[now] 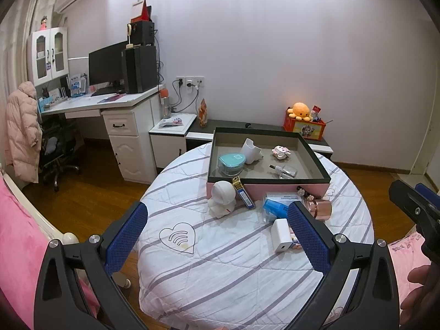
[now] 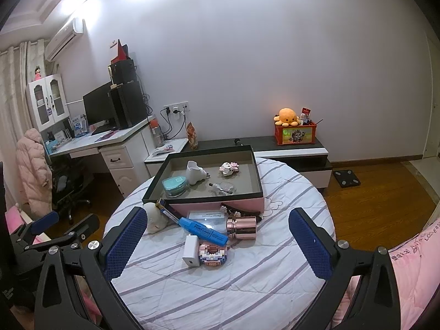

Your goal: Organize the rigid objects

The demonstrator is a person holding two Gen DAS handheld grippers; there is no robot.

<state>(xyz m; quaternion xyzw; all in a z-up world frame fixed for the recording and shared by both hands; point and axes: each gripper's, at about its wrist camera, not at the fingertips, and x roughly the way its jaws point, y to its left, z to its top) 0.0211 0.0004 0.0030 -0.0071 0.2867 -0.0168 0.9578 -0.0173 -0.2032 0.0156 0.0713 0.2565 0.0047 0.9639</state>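
Observation:
A pink box with a dark rim (image 1: 268, 177) (image 2: 209, 200) stands at the far side of a round table covered in a striped quilt (image 1: 220, 269) (image 2: 247, 288). Inside lie a teal container (image 1: 231, 163) (image 2: 174, 185), a white cup (image 1: 250, 150), a small pink block toy (image 1: 281, 152) and a clear bottle (image 1: 284, 170). In front of the box are a white figurine (image 1: 222, 198), a blue marker (image 2: 203, 229), a white charger (image 1: 282, 235) (image 2: 191, 250), a rose-gold cylinder (image 2: 242, 228) and a brick-built toy (image 2: 214, 254). My left gripper (image 1: 217, 236) and right gripper (image 2: 218, 243) hover open above the near table, holding nothing.
A white desk (image 1: 110, 104) with a monitor and an office chair stands at the left. A low dark cabinet (image 2: 291, 144) behind the table carries an orange box with a plush toy (image 2: 287, 117). Pink bedding (image 2: 412, 269) lies at the right, wooden floor around.

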